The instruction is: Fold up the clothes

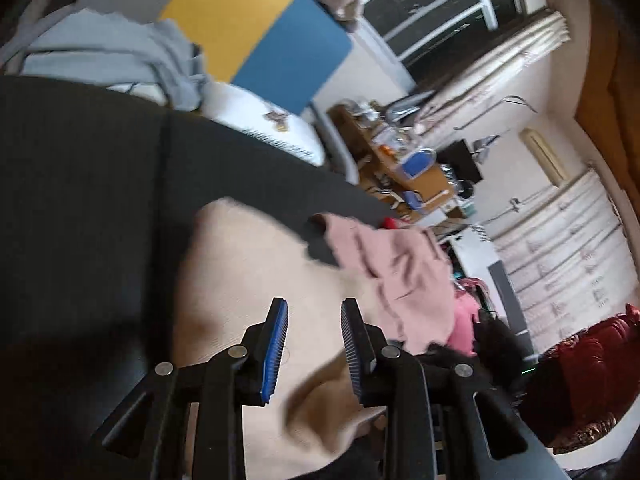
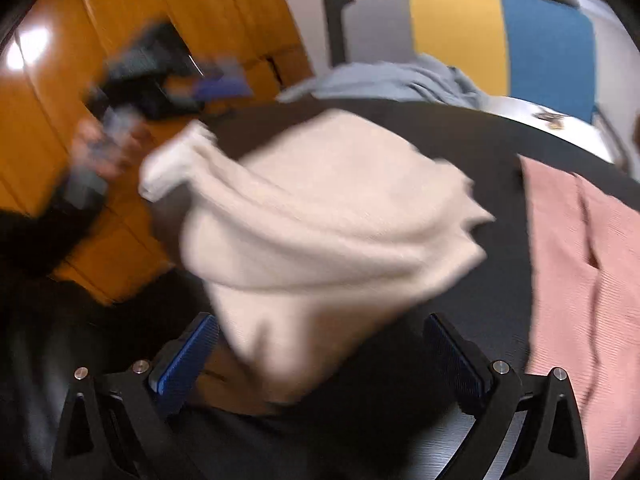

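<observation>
The cream garment (image 2: 320, 208) lies bunched on the dark table (image 1: 100, 200), with a sleeve or cuff sticking out toward 10 o'clock in the right wrist view. It is not a flat, squared packet; its edges are uneven and the picture is blurred, so I cannot say whether it is half folded or only dropped there. The pink garment (image 2: 580, 260) lies just beside it at 3 o'clock, spread with long creases and partly hanging over the table edge in the left wrist view. A grey-blue garment (image 1: 120, 52) lies crumpled at the far side, at 11 o'clock in the left wrist view. I judge that folding work is left for all three, as none shows a tidy folded shape.

The left gripper (image 1: 314, 344) hovers above the cream cloth with its jaws moderately apart and nothing between them. The right gripper (image 2: 320, 356) stands wide; the cream cloth lies between its fingers, but they do not press it.

Count: three garments (cream, pink, grey-blue), two grippers, one table. A hand (image 2: 104, 148) holding the other tool shows at 9 o'clock in the right wrist view.
</observation>
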Demonstrator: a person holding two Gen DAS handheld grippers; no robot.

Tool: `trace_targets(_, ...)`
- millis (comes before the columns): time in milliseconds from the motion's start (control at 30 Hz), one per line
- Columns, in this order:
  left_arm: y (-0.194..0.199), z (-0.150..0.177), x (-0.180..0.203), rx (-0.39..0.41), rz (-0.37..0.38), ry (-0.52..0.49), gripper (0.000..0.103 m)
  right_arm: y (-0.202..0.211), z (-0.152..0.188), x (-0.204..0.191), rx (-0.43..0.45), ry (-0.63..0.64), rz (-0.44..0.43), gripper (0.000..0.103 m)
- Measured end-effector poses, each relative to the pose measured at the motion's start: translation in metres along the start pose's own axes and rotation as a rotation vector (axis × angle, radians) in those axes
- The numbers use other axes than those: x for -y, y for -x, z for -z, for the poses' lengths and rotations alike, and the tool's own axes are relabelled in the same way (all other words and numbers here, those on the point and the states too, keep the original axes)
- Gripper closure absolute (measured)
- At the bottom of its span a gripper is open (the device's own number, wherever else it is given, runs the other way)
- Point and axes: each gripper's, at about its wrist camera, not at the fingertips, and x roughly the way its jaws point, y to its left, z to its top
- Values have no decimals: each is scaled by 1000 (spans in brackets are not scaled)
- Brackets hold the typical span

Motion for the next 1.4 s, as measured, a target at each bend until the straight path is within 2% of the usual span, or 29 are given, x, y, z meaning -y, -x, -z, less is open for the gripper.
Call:
trace_targets(133, -2, 18, -18, -9, -30, -22, 77, -15, -37, -29, -15, 80, -125, 0)
trace_targets(267, -4, 23, -24, 0, 15, -50, 77, -49, -61, -48, -149, 113, -243, 0)
trace_targets(400, -20, 25, -17, -21, 40, -104, 77, -71, -74, -35, -232, 91, -217, 0)
trace_targets(500, -38, 27, -14, -61, 49, -132, 77, -50, -67, -33, -191, 56, -250, 0)
trace_targets(567, -47, 27, -16, -76, 61, -117, 77, -43, -66, -30, -174, 61, -202, 0)
trace_targets(600, -47, 27, -17, -75, 65, -111, 77, -44, -68, -27, -168, 54, -178, 0)
trace_targets(667, -48, 25, -18, -77, 72, -100, 77, -51, -74, -21, -153, 19, -210, 0)
trace_targets(700, -48, 25, -19, -82, 74, -97, 77, -55, -77, -23, -151, 33, -197, 0)
trace_targets(733, -47, 24, -20, -86, 76, -95, 77, -60, -79, -27, -169, 51, -216, 0)
trace_targets(800, -46, 26, -20, -87, 77, -103, 77, -74, -84, -37, -239, 81, -328, 0)
trace_targets(900, -43, 32, -19, -83, 75, -124, 77, -97, -76, -52, -397, 93, -441, 0)
trace_targets(967, -41, 36, -19, -81, 73, -138, 77, -97, -52, -56, -494, 96, -433, 0)
trace_targets(1033, -40, 40, -18, -78, 72, -152, 77, -84, -22, -43, -519, 18, -411, 0)
trace_targets(1133, -37, 45, -17, -72, 74, -166, 77, -53, 25, -2, -418, -223, -326, 0)
trace_targets(1233, -30, 47, -20, -52, 84, -135, 77, -19, 53, 23, -219, -424, -250, 0)
trace_targets(1300, -26, 49, -24, -44, 82, -119, 77, 0, 58, 26, -64, -494, -226, 0)
trace_targets(1333, -24, 50, -26, -42, 82, -111, 77, 10, 55, 26, 22, -512, -212, 0)
trace_targets(1400, -22, 53, -28, -42, 82, -104, 76, 26, 38, 37, 142, -547, -172, 0)
